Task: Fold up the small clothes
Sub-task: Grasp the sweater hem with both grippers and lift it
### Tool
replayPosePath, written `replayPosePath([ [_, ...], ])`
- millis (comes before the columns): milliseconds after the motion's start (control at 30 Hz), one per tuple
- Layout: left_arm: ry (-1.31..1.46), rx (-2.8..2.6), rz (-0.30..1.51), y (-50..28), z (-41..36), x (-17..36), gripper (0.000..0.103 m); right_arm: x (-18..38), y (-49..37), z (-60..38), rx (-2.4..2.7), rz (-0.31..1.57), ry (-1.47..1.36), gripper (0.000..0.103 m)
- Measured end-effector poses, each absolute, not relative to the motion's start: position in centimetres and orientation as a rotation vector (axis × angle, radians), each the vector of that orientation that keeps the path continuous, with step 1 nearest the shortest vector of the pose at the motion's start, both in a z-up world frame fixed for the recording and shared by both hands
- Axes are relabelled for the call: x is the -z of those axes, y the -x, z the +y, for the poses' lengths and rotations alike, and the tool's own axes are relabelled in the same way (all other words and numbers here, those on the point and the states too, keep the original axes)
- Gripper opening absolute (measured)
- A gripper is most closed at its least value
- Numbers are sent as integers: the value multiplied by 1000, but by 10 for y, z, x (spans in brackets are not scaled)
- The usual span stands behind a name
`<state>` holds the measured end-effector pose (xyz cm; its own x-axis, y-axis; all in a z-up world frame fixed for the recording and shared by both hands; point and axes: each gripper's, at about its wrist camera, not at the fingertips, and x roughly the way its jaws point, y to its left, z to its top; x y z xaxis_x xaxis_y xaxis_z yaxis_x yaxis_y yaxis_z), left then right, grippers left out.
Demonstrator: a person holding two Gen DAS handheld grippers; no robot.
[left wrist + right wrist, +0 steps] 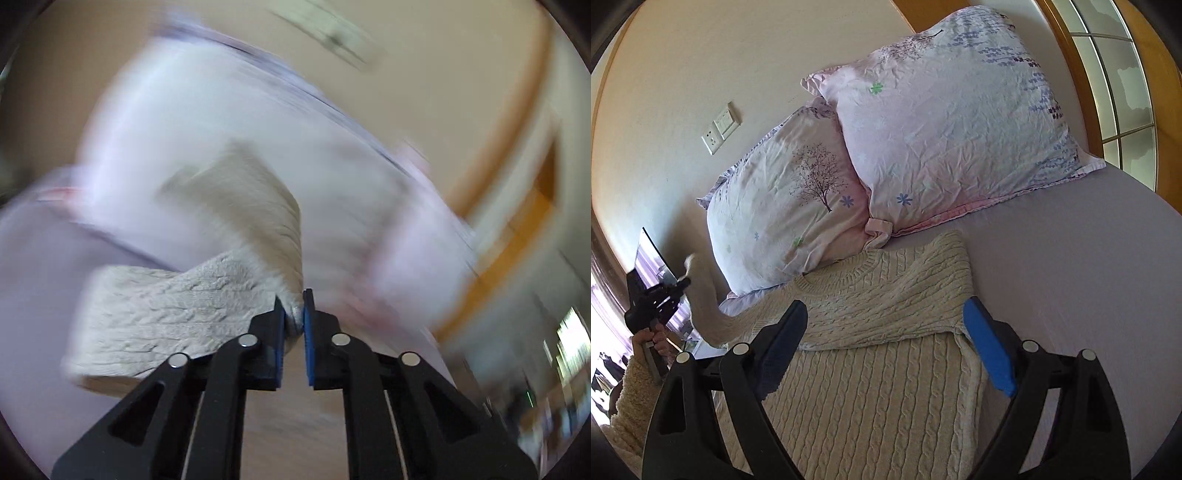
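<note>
A cream cable-knit sweater [886, 332] lies on the lilac bed sheet [1071, 295], its right sleeve folded across the chest. My left gripper [294, 314] is shut on the cuff of the sweater's left sleeve [177, 314] and holds it lifted in the air; the left wrist view is blurred by motion. In the right wrist view the left gripper [687, 281] appears at the far left with the sleeve [705, 310] hanging from it. My right gripper [886, 332] is open and empty, hovering just above the sweater's body.
Two floral pillows [953, 118] [790, 206] lie at the head of the bed against the wall. A wall switch and socket [720, 127] sit above them. A wooden-framed window [1115, 92] is at the right. A bedside table [653, 258] stands at the left.
</note>
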<state>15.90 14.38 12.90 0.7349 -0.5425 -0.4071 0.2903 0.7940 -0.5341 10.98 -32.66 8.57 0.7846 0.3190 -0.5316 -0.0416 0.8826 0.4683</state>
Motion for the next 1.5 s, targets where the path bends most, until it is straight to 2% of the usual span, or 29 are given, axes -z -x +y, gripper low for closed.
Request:
replayPosePath([
  [67, 338, 677, 677, -152, 65, -120, 48, -85, -101, -330, -209, 658, -454, 88],
  [100, 293, 727, 709, -145, 44, -115, 53, -86, -94, -332, -223, 663, -453, 88],
  [200, 206, 781, 731, -114, 32, -103, 60, -86, -66, -342, -292, 673, -435, 90],
  [233, 214, 786, 731, -103, 48, -100, 65, -85, -58, -346, -322, 684, -438, 91],
  [333, 276, 792, 745, -66, 104, -91, 69, -64, -27, -358, -491, 775, -507, 91],
  [433, 299, 705, 753, -16, 163, -71, 80, -38, 1, -363, -623, 877, -589, 91],
  [600, 472, 580, 856, 56, 233, -15, 80, -7, 36, -369, -681, 989, -676, 88],
  [800, 548, 571, 959, 67, 224, 35, 76, 36, 31, -360, -706, 1061, -789, 87],
  [933, 567, 622, 992, 49, 203, 55, 68, 50, 21, -343, -776, 1059, -829, 80],
  [1000, 605, 640, 1007, 41, 194, 64, 56, 56, 16, -334, -798, 1061, -840, 64],
  [1033, 624, 641, 1012, 36, 191, 64, 40, 58, 15, -329, -812, 1061, -834, 36],
  [1067, 647, 641, 1017, 33, 190, 67, 17, 58, 15, -326, -818, 1057, -819, 10],
  [1100, 690, 655, 1021, 32, 190, 68, 9, 55, 16, -325, -821, 1043, -808, 9],
  [1133, 723, 663, 1016, 33, 191, 65, 7, 49, 18, -323, -834, 1018, -798, 8],
  [1233, 715, 679, 967, 34, 188, 41, 6, 18, 16, -324, -883, 920, -782, 7],
  [1333, 654, 702, 855, 24, 187, -6, 6, -39, -10, -324, -913, 773, -686, 7],
  [1500, 568, 619, 668, -59, 187, -74, 6, -112, -94, -317, -847, 594, -540, 7],
])
